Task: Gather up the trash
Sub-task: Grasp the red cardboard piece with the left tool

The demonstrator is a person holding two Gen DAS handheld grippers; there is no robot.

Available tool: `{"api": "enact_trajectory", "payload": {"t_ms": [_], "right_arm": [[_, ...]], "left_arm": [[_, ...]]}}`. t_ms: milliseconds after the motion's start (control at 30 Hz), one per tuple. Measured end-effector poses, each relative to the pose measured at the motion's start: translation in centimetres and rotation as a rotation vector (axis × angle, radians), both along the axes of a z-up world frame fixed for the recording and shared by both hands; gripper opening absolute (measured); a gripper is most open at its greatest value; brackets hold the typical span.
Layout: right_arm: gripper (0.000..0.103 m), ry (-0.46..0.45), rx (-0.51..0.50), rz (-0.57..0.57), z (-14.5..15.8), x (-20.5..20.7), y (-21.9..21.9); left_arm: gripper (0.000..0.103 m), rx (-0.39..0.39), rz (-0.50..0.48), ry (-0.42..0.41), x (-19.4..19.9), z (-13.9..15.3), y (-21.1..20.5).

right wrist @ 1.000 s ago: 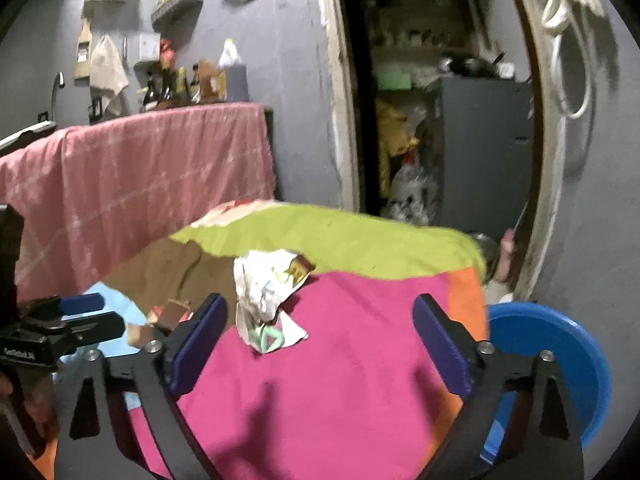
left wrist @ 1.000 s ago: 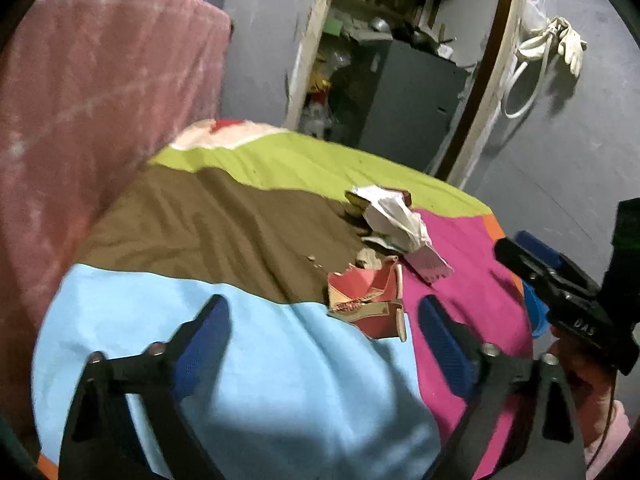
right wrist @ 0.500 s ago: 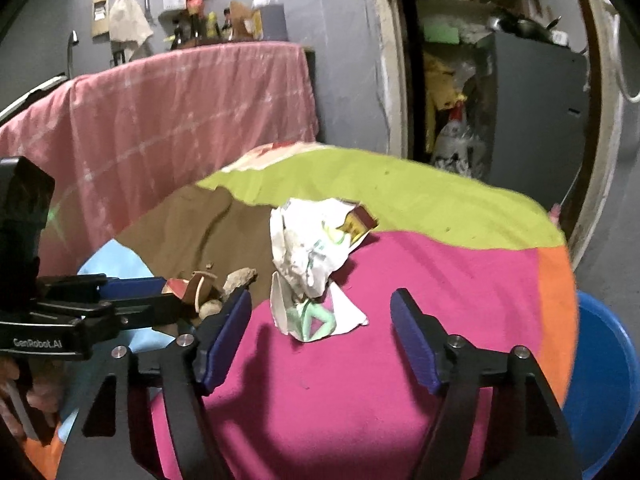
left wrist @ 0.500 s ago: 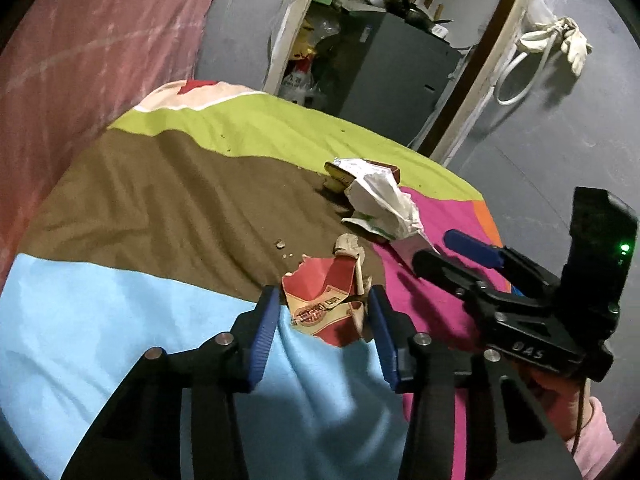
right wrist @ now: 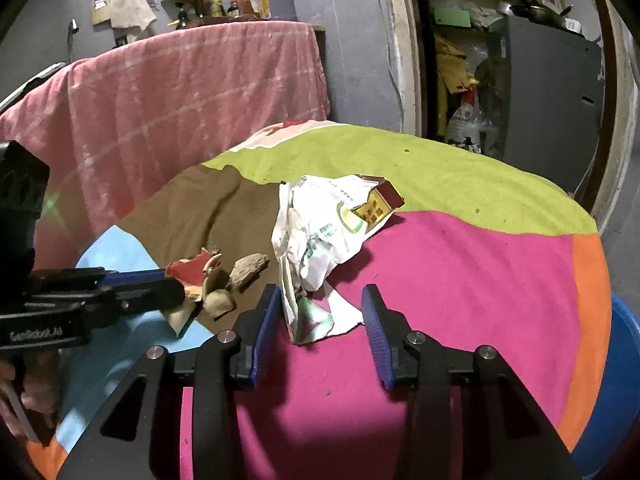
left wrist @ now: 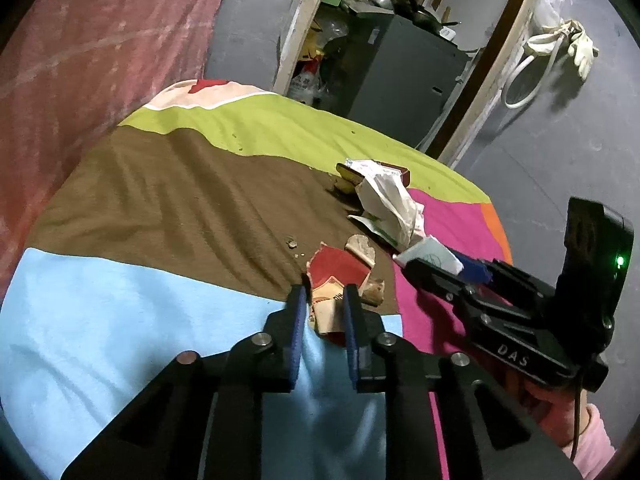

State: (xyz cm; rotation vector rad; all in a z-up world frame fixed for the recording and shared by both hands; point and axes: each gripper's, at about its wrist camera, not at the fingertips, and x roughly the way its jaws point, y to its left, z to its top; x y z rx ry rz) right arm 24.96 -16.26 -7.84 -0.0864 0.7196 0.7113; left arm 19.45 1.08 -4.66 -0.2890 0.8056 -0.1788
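Left gripper (left wrist: 325, 308) jaws closing, clamped on torn red packet (left wrist: 335, 276) at the brown-blue seam of the patchwork-covered bench (right wrist: 460, 280), right gripper (right wrist: 318, 316) jaws closing around crumpled white wrapper (right wrist: 320, 236) on the pink patch, not yet pressing it, blue tub (right wrist: 616, 392) beside the bench.

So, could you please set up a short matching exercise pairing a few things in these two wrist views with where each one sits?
Things:
1. red torn packet
2. crumpled white paper
3. blue basin
4. small brown box

Places:
A. beside the table, below its orange edge
B. between the closing pads of the left gripper
C. tucked against the far end of the crumpled paper, by the green patch
D. its near end between the closing pads of the right gripper

Pairs: 1-B, 2-D, 3-A, 4-C
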Motion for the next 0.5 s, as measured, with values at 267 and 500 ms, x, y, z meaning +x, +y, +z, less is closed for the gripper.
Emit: {"api": "enact_trajectory", "payload": {"t_ms": [267, 500], "right_arm": [[0.039, -0.004, 0.021, -0.002, 0.2, -2.2, -1.0], [0.039, -0.014, 0.051, -0.028, 0.3, -3.8, -2.3]], "left_arm": [[0.000, 0.016, -0.019, -0.011, -0.8, 0.3, -0.4], [0.000, -0.005, -0.020, 0.006, -0.7, 0.0, -0.5]]}}
